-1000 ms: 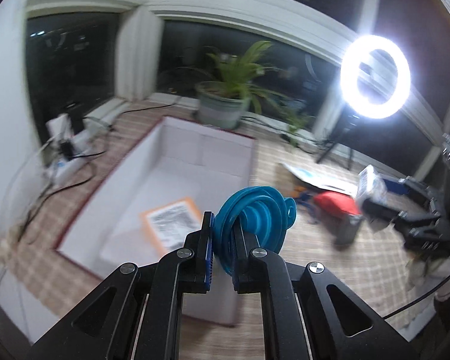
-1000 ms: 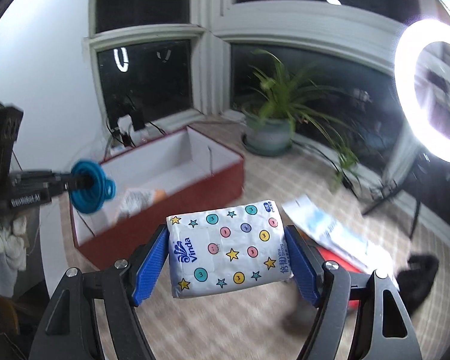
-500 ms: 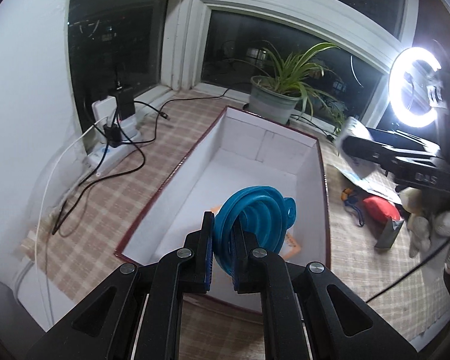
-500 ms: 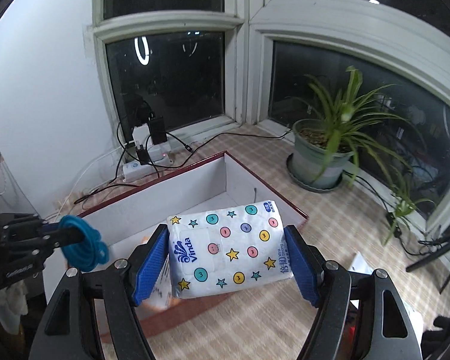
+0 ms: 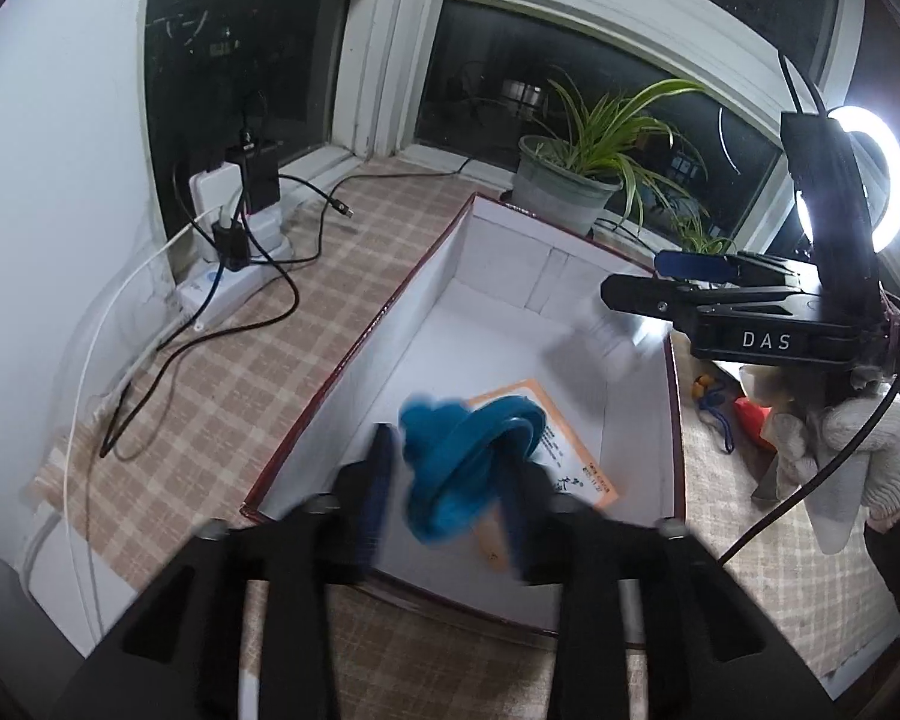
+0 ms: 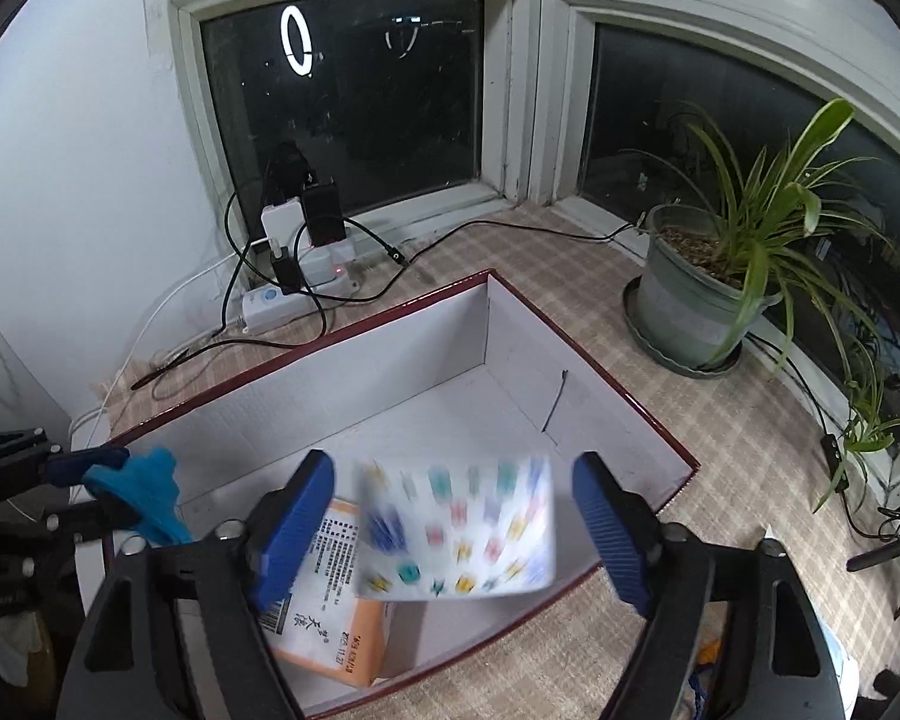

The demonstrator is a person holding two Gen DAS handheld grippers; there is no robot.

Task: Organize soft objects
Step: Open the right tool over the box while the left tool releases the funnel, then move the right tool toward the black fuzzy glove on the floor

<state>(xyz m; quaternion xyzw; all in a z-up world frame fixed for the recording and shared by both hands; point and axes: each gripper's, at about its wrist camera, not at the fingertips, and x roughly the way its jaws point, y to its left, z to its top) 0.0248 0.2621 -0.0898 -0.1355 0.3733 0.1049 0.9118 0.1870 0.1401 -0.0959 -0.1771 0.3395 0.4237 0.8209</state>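
The open box [image 6: 576,372] (dark red outside, white inside) sits on the checked mat [image 6: 708,468]. One orange packet [image 6: 324,630] lies on its floor. Around it: one potted plant [image 6: 696,306] at the window, one power strip [image 6: 270,300] with several plugs and trailing cables, and one ring light [image 5: 870,180], partly hidden by the other gripper's body.

Left gripper [image 5: 450,480]: jaws opening, both fingers motion-blurred. The blue coiled item [image 5: 468,468] is between them above the box interior; contact with the pads cannot be determined because of the blur.

Right gripper [image 6: 450,516]: jaws opening, with visible gaps on both sides of the patterned tissue pack [image 6: 456,528]. The pack is blurred, its print unreadable, and it hangs over the near box wall and the orange packet.

A gloved hand [image 5: 858,444] is cut off at the frame edge.
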